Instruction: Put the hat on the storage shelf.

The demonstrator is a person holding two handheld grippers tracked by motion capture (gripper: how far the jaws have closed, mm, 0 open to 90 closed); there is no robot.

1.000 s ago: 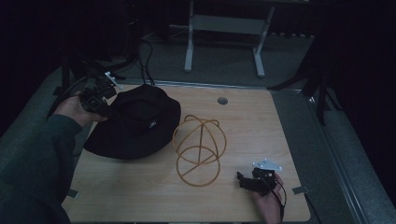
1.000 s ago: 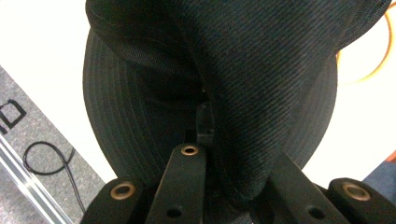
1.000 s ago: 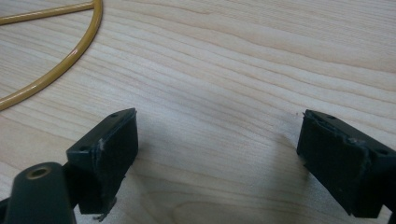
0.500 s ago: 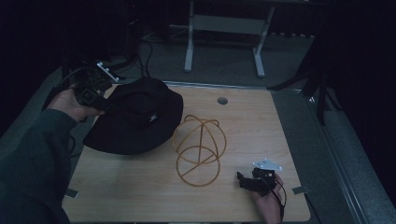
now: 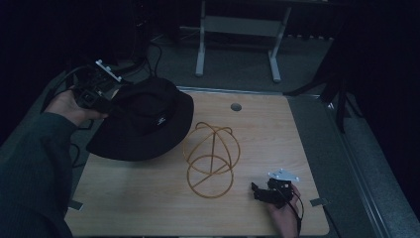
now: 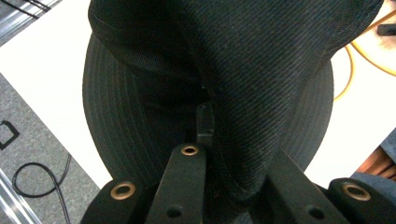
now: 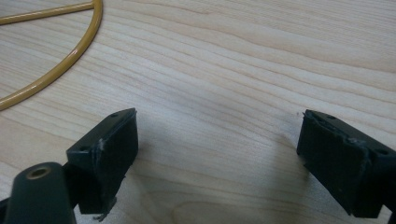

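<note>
Left gripper (image 5: 106, 94), at the upper left of the high view, pinches the cloth of the black hat (image 5: 143, 121) lying on the table's (image 5: 277, 134) left half beside the yellow wire frame (image 5: 210, 158), while the right gripper (image 5: 262, 192), lower right, rests wide apart, holding nothing.

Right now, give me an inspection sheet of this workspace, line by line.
Surface: wooden table, round hole near the far edge.
Job's things: black hat, one side lifted off the table; yellow wire stand upright beside it.
Clutter: nothing seen.
Grippers: left hand-held gripper shut on the hat's fabric; right hand-held gripper open, low over bare wood.
Cables: black cables on the floor behind the table.
Surroundings: grey floor, metal frame legs beyond, dark room.
</note>
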